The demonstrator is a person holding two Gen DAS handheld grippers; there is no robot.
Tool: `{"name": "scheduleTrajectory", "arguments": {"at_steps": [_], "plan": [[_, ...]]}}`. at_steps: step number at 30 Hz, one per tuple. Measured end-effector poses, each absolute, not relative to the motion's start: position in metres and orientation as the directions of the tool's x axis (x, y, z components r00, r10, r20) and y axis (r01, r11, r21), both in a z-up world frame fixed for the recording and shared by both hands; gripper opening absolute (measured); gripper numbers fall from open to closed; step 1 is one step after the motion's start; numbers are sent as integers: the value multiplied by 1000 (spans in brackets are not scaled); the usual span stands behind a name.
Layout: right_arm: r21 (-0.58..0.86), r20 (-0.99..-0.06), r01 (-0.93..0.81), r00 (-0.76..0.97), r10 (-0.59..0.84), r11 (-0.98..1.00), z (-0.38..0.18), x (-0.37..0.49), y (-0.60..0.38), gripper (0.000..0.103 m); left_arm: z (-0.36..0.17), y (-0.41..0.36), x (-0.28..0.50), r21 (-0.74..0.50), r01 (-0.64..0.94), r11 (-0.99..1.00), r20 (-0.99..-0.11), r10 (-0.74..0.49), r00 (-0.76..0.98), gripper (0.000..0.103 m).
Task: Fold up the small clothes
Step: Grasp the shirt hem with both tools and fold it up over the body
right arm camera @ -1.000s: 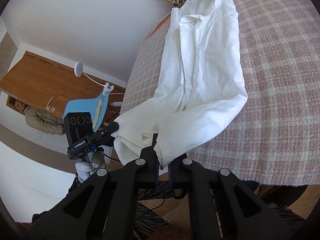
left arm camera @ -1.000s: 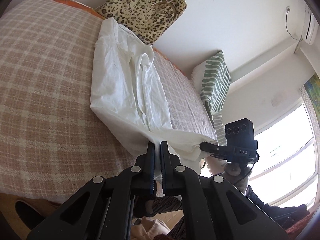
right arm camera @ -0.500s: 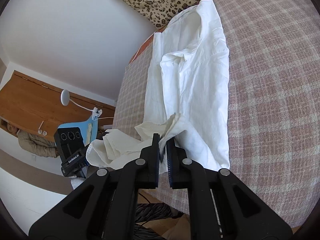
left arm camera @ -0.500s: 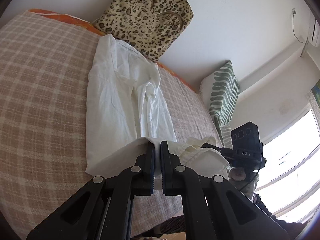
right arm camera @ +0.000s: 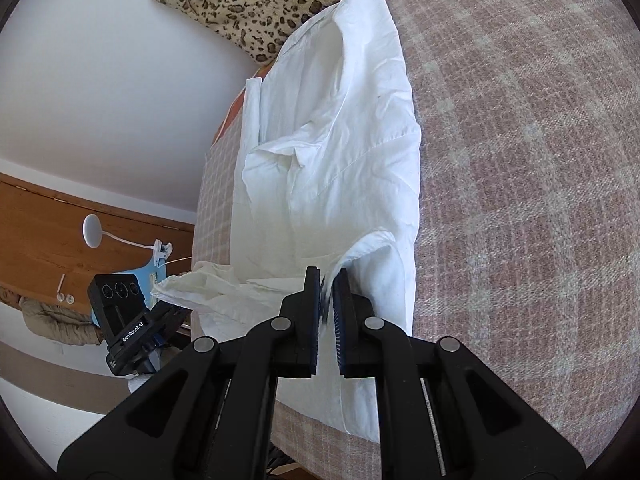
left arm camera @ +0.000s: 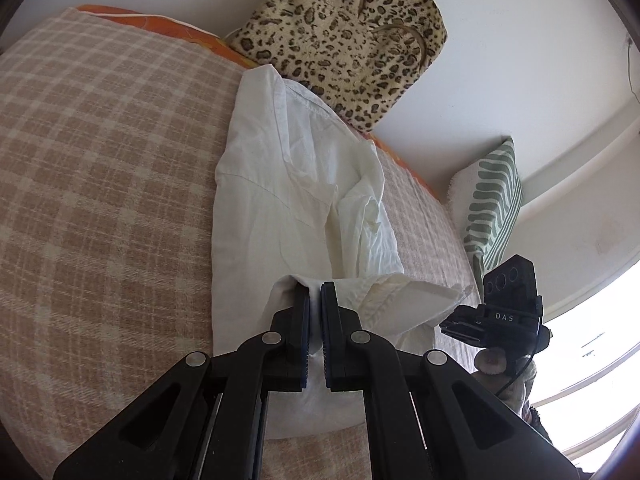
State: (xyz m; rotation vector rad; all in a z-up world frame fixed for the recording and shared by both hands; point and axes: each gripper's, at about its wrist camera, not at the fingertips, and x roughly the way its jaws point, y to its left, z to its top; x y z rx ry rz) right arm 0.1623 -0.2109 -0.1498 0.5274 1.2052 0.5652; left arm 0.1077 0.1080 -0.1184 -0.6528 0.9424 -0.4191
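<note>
White shirt (left arm camera: 296,184) hem pinched by left fingers (left arm camera: 301,312) and right fingers (right arm camera: 313,292); plaid blanket (left arm camera: 100,184) bare either side.

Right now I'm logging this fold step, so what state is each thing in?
white shirt: lying lengthwise on the bed, bottom hem lifted and doubled toward the collar.
left gripper: shut on the hem.
right gripper: shut on the hem's other corner.
plaid blanket: spread flat under the shirt.
leopard bag: upright against the wall.
striped pillow: propped upright.
</note>
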Motion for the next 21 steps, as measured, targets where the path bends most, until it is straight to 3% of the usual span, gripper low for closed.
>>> {"name": "scheduleTrajectory", "arguments": {"at_steps": [9, 11, 15, 21], "plan": [[658, -697, -120, 276, 662, 743, -143, 178, -209, 8, -122, 113, 119, -643, 2, 766, -647, -545, 533, 7], [656, -694, -127, 286, 661, 744, -136, 178, -213, 14, -117, 117, 120, -636, -13, 772, -655, -530, 539, 7], [636, -685, -139, 351, 638, 759, -122, 174, -225, 37, -104, 122, 119, -627, 3, 779, -641, -518, 566, 9], [608, -658, -204, 411, 631, 767, -102, 160, -225, 39, -98, 113, 119, -588, 34, 808, -661, -504, 556, 13]]}}
